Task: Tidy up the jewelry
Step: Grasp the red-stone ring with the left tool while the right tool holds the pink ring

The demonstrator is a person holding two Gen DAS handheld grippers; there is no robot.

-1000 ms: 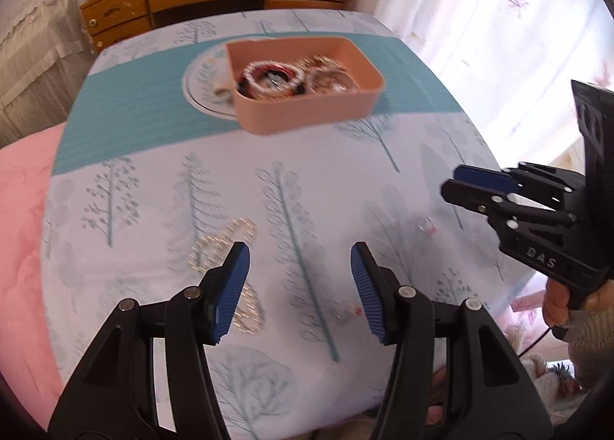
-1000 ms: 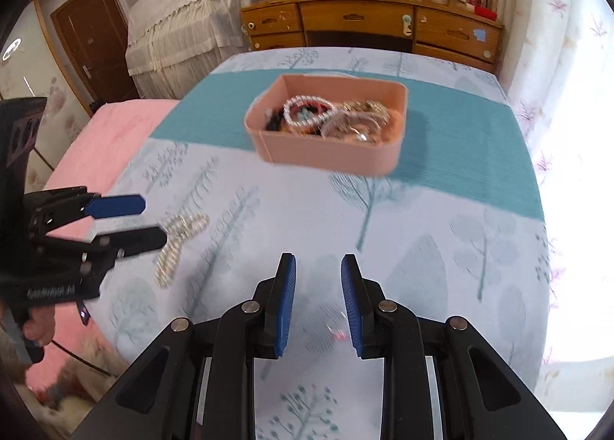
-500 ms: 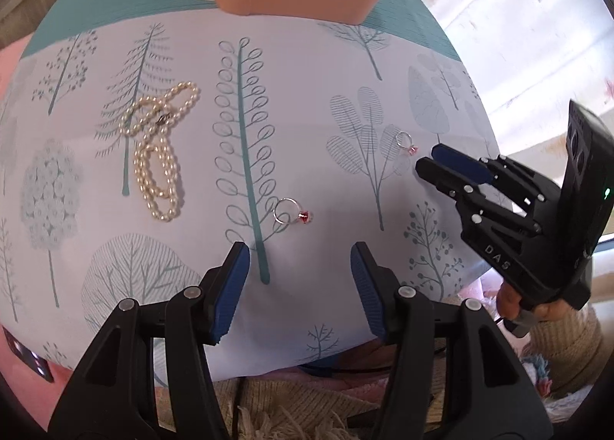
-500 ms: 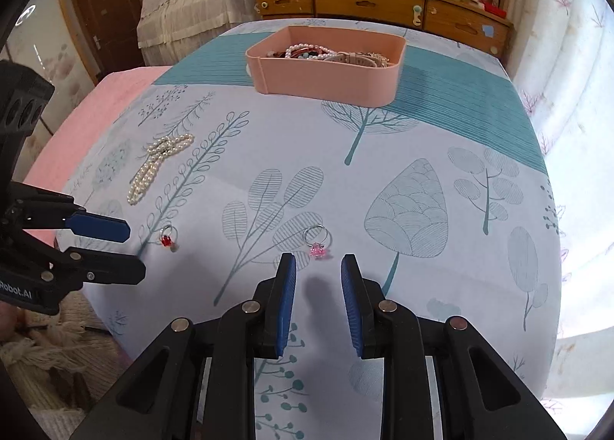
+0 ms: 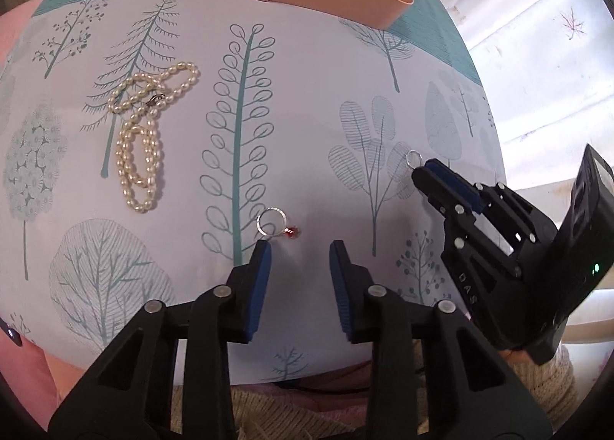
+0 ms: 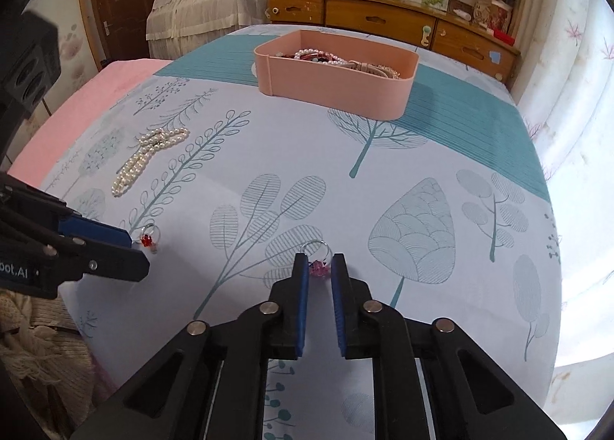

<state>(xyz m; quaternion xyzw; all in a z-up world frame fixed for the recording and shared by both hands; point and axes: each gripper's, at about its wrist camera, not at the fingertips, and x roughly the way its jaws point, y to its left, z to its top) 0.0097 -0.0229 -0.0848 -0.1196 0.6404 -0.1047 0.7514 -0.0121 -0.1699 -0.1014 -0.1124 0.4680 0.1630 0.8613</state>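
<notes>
On the tree-printed tablecloth (image 6: pixel 383 179), toward its left edge, a pearl necklace (image 5: pixel 144 140) lay in loose loops, well apart from both tools. Nearer the front edge, the left gripper (image 5: pixel 300 248) hovered low with its jaws spread wide and nothing between them; a silver ring with a red stone (image 5: pixel 277 224) lay on the cloth just ahead of its left fingertip, and whether the finger touched it could not be told. Farther right along the same front edge, the right gripper (image 6: pixel 318 260) stood with its jaws partly parted, narrower than the left's, the blue pads (image 6: pixel 302 301) flanking the pink stone of a second ring (image 6: pixel 317 256); the band of that ring lay just beyond the tips. Contact between pads and stone could not be judged. At the far side of the table, on the teal band of the cloth, a peach-pink tray (image 6: pixel 337 88) held a heap of bracelets and beads. Behind it stood a wooden dresser (image 6: pixel 383 21).
</notes>
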